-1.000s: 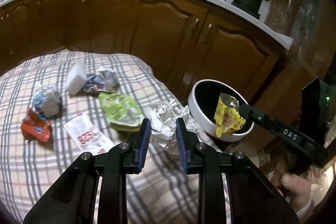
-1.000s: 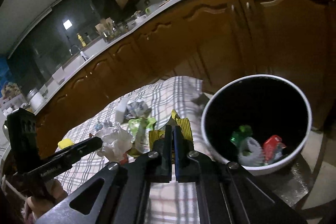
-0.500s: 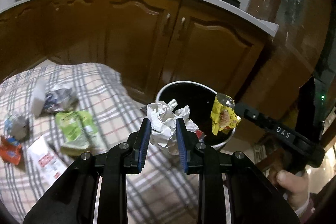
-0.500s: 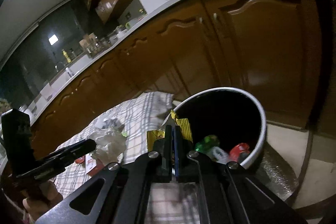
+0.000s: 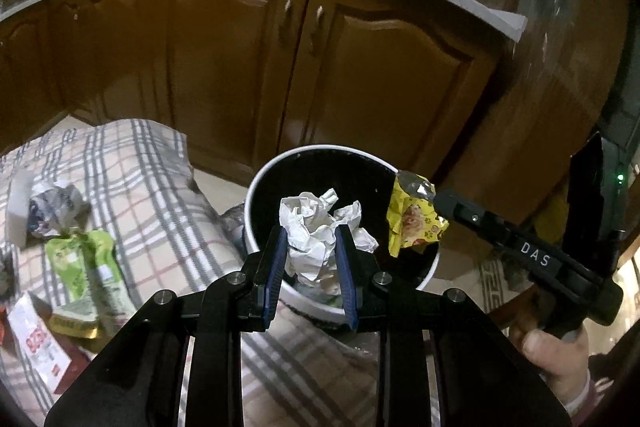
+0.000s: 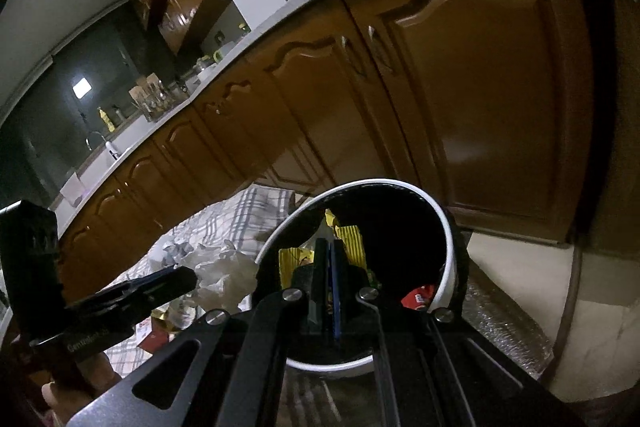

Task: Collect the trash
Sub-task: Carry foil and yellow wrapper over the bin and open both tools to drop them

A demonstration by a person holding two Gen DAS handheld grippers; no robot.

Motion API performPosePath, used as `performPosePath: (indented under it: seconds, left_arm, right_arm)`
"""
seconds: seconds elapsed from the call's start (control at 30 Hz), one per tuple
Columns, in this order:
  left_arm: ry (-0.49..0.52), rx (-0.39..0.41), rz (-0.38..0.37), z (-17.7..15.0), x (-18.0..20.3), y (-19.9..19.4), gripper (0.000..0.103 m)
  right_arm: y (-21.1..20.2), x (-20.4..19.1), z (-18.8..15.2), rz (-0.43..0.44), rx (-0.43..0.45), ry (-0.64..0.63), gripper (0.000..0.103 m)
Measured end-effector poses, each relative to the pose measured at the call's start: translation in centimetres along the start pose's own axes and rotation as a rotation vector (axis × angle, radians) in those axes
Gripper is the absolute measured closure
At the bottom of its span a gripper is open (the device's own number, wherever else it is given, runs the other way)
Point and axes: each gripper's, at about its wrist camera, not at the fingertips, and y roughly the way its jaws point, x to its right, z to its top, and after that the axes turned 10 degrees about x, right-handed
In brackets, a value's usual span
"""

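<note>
Over one bin (image 5: 256, 195): left tool (image 5: 310, 239) grips paper wad (image 5: 316, 227); right tool (image 5: 436, 195) clamps yellow wrapper (image 5: 412, 223).

The left gripper (image 5: 311, 239) points downward with its blue-padded jaws clamped partway on what it carries, while the right gripper (image 6: 330, 247), gripped from below by a bare hand (image 5: 560, 359), angles down with its jaws pressed fully together.

Paper (image 5: 316, 231) sits between the left fingers (image 5: 276, 267), above the bin (image 5: 256, 187). Wrapper (image 5: 412, 223) hangs right of them, over the rim. Cloth (image 5: 132, 179) with litter (image 5: 88, 267) lies left.
</note>
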Motion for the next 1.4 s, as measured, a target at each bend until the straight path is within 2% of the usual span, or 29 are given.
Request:
performPosePath:
  seconds: [0.37, 0.47, 0.5, 0.57, 0.63, 0.73, 0.87, 0.93, 1.03, 1.23, 1.4]
  left_arm:
    - [0.002, -0.052, -0.005, -0.2, 0.4, 3.4, 0.079]
    - [0.0, -0.069, -0.014, -0.3, 0.4, 4.0, 0.075]
    - [-0.003, -0.074, -0.015, -0.4, 0.5, 4.1, 0.074]
    - [-0.007, -0.084, -0.017, -0.5, 0.5, 4.3, 0.059]
    - [-0.013, -0.08, -0.006, -0.6, 0.4, 4.0, 0.049]
    - [-0.029, -0.073, -0.006, -0.6, 0.0, 3.5, 0.047]
    - [-0.049, -0.059, -0.001, -1.1, -0.7, 2.0, 0.048]
    - [-0.059, -0.05, 0.007, -1.5, -1.2, 0.9, 0.047]
    - [-0.08, -0.037, 0.026, -2.3, -2.3, -0.7, 0.046]
    - [-0.13, -0.018, 0.076, -3.9, -5.1, -4.1, 0.046]
    - [-0.176, -0.004, 0.128, -5.3, -8.1, -6.9, 0.046]
  right_arm:
    - [2.2, 1.5, -0.1, -0.016, -0.037, 0.01, 0.102]
    - [2.6, 1.8, -0.2, -0.016, -0.049, 0.014, 0.1]
    - [2.7, 1.9, -0.2, -0.019, -0.053, 0.017, 0.095]
    - [2.9, 2.2, -0.2, -0.029, -0.055, 0.025, 0.09]
    - [2.9, 2.4, -0.4, -0.038, -0.06, 0.028, 0.077]
    - [2.7, 2.5, -0.4, -0.035, -0.052, 0.036, 0.062]
    - [1.9, 2.0, -0.6, -0.025, -0.038, 0.036, 0.052]
    - [1.5, 1.5, -0.7, -0.013, -0.026, 0.035, 0.038]
    - [0.9, 0.3, -1.0, 0.012, -0.014, 0.031, 0.023]
    - [0.3, -3.4, -2.6, 0.073, -0.028, -0.004, 0.014]
    - [0.6, -6.2, -4.3, 0.124, -0.064, -0.035, 0.013]
